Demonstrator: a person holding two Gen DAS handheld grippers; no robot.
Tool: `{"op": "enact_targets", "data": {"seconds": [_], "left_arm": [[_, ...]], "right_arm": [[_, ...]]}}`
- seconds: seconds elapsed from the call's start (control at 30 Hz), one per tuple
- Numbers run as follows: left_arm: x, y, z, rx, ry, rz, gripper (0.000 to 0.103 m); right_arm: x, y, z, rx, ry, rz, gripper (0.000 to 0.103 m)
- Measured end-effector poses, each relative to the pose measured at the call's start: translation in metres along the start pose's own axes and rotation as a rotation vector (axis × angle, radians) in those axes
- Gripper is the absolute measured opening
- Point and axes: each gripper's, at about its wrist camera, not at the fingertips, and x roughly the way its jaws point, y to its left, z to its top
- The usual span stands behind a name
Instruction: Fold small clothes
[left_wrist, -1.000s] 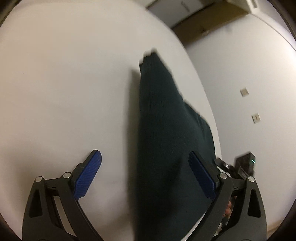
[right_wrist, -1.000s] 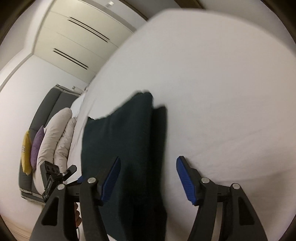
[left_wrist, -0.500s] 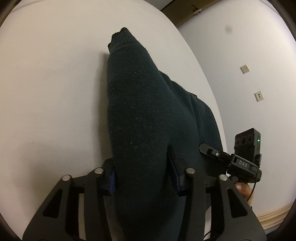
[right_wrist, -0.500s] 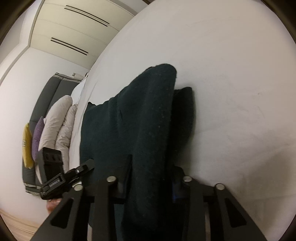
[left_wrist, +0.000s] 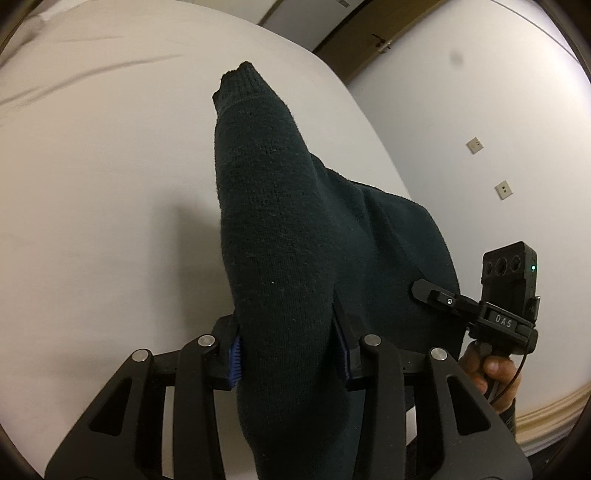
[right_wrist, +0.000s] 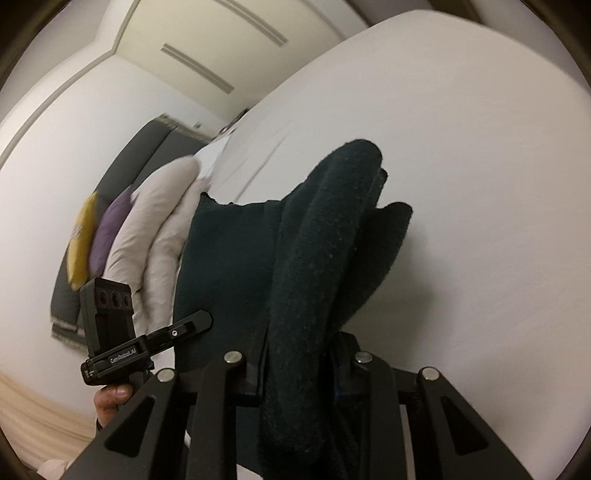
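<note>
Both tongs clamp on!
Open a second ago, left tongs (left_wrist: 288, 354) and right tongs (right_wrist: 299, 365) now pinch the dark green knitted garment (left_wrist: 273, 221), lifting its edge off the white bed (left_wrist: 92, 184); fold starting.

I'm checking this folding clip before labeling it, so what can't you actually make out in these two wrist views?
- Left gripper pads: left wrist view, buried in the dark green knit garment.
- Right gripper pads: right wrist view, wrapped by the same cloth.
- Garment type and lower hem: cut off by the bottom edge in both views.
- Pillows: right wrist view, motion-blurred.
- Bed under the cloth: hidden.
</note>
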Motion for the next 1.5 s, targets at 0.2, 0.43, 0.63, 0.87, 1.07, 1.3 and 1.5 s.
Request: {"op": "enact_targets", "data": {"seconds": [0.2,0.43,0.63,0.87,1.07,1.3,1.5], "left_arm": [[-0.039,0.061,-0.025,-0.021,-0.034,0.061,0.037],[-0.034,0.109,-0.059,-0.082,-0.012,0.065,0.039],[-0.021,0.108,-0.067,-0.095,-0.052,0.071,0.067],[-0.046,0.103,-0.085,-0.054,-0.159,0.175,0.079],[-0.141,0.014,-0.126,0.226,-0.493,0.572,0.094],[-0.257,-0.063,-0.207,0.349,-0.894,0.763,0.103],[-0.287,-0.083,-0.234,0.276,-0.726,0.727,0.103]], "right_arm": [[0.059,0.035,-0.032,-0.014,0.055,0.013,0.027],[0.1,0.023,-0.054,0.047,0.097,-0.022,0.027],[0.103,-0.014,-0.066,0.087,0.05,-0.022,0.046],[0.08,-0.01,-0.074,0.071,-0.034,-0.029,0.059],[0.003,0.05,-0.104,-0.146,-0.25,-0.243,0.081],[-0.079,0.125,-0.164,-0.337,-0.585,-0.34,0.103],[-0.132,0.17,-0.2,-0.416,-0.764,-0.303,0.103]]}}
